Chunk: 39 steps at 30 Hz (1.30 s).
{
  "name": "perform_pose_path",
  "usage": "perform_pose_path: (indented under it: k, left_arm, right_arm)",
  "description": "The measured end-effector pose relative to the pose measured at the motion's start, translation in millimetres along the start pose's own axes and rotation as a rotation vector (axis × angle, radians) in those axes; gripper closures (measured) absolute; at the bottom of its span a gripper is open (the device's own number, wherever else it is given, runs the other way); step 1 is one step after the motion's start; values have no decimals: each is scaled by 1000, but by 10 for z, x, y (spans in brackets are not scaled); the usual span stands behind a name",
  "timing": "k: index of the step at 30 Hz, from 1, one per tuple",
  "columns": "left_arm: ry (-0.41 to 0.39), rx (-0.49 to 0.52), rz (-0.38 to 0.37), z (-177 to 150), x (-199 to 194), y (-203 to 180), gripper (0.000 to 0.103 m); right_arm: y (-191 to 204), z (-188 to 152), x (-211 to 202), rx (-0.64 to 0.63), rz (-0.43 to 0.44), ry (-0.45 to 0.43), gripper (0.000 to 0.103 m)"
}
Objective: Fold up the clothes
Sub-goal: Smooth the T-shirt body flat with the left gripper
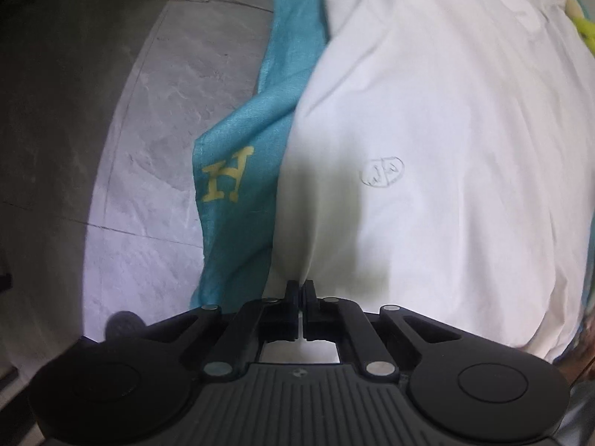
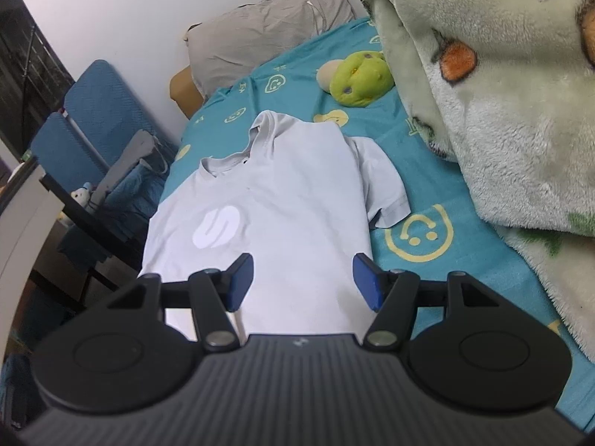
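1. I am taking the white T-shirt [image 2: 282, 200] as my landmark. It is lying face up and lengthwise on the teal smiley-print bedsheet [image 2: 427, 171], collar toward the grey pillow [image 2: 267, 26], with the white chest logo [image 2: 215, 226] showing.

2. I am seeing one short sleeve [image 2: 386, 193] spread out flat on the blanket side of the shirt. The opposite side is running along the bed edge, and I cannot tell whether that sleeve is hanging over or tucked under.

3. I am holding the left gripper [image 1: 299, 290] at the shirt's hem end, near its floor-side edge. Its jaws are clenched almost together and white cloth is sitting right at the tips, so I am judging it to be pinching the hem, though the contact itself is partly hidden.

4. I am hovering the right gripper [image 2: 303, 282] above the shirt's lower body, blue pads [image 2: 366, 282] spread wide and released, holding nothing.

5. Progress, as I am judging it: the body is lying as one flat layer with no lengthwise or crosswise fold showing, so the folding proper is looking largely ahead of me.

6. The green plush toy [image 2: 359, 78] beyond the collar and the fleece blanket [image 2: 502, 93] beside the spread sleeve are sitting clear of the shirt.
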<state>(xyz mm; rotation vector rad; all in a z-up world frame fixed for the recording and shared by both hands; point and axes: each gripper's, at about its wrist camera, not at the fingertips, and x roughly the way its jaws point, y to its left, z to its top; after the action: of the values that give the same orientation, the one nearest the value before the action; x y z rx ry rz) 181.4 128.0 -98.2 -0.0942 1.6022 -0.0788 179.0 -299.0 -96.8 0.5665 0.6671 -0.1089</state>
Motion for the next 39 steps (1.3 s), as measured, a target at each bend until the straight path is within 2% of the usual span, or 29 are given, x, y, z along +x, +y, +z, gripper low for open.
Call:
perform_pose_path:
  k: [1, 4, 6, 8, 11, 12, 13, 14, 15, 16, 19, 20, 22, 25, 30, 31, 33, 36, 39]
  left_arm:
    - [0, 20, 20, -6, -45, -54, 102]
    - [2, 74, 155, -53, -130, -163, 102]
    - [26, 80, 215, -27, -127, -43, 102]
    - [25, 87, 245, -25, -184, -65, 102]
    - [8, 91, 251, -52, -332, -163, 100]
    - [-9, 98, 247, -71, -403, -200, 95]
    - [-30, 105, 243, -93, -479, -241, 84]
    - [-50, 113, 239, -115, -555, -282, 80]
    - [-71, 120, 234, -137, -631, -324, 65]
    - [-99, 128, 232, -154, -732, -370, 50]
    - [-223, 154, 238, -189, -1073, -586, 33]
    - [-289, 176, 241, -206, -1215, -664, 31]
    - [-479, 223, 215, -259, -1515, -846, 19]
    - [-734, 252, 165, -304, -1889, -1137, 9]
    - [-1031, 253, 23, -257, -2227, -1629, 0]
    - [-1089, 261, 7, -262, -2251, -1710, 0]
    - [-1182, 249, -20, -275, -2022, -1791, 0]
    - [-1193, 196, -78, -216, -1631, -1816, 0]
    - [-1086, 145, -100, -110, -1125, -1698, 0]
  right_arm:
    - [5, 1, -1, -1, 2, -1, 40]
    - [21, 14, 9, -4, 4, -6, 40]
    - [30, 21, 22, -9, 5, -7, 40]
    - [45, 21, 27, -15, 3, -9, 40]
    - [69, 22, 17, -29, 1, -17, 40]
    - [75, 24, 10, -34, 1, -21, 40]
    - [81, 27, 4, -38, 1, -25, 40]
    - [88, 30, 0, -41, -1, -28, 40]
    - [92, 36, -4, -42, -1, -31, 40]
    - [97, 42, -7, -43, -2, -34, 40]
    - [110, 54, -21, -51, 0, -42, 40]
    - [112, 52, -26, -53, -2, -44, 40]
    - [123, 55, -41, -59, 0, -51, 40]
    - [146, 74, -77, -72, 6, -68, 40]
    - [146, 85, -153, -78, 21, -101, 40]
    - [130, 84, -155, -71, 23, -102, 40]
    - [94, 86, -148, -46, 30, -104, 40]
    - [-60, 136, -83, 58, 62, -98, 40]
    - [-316, 166, 92, 219, 70, -93, 36]
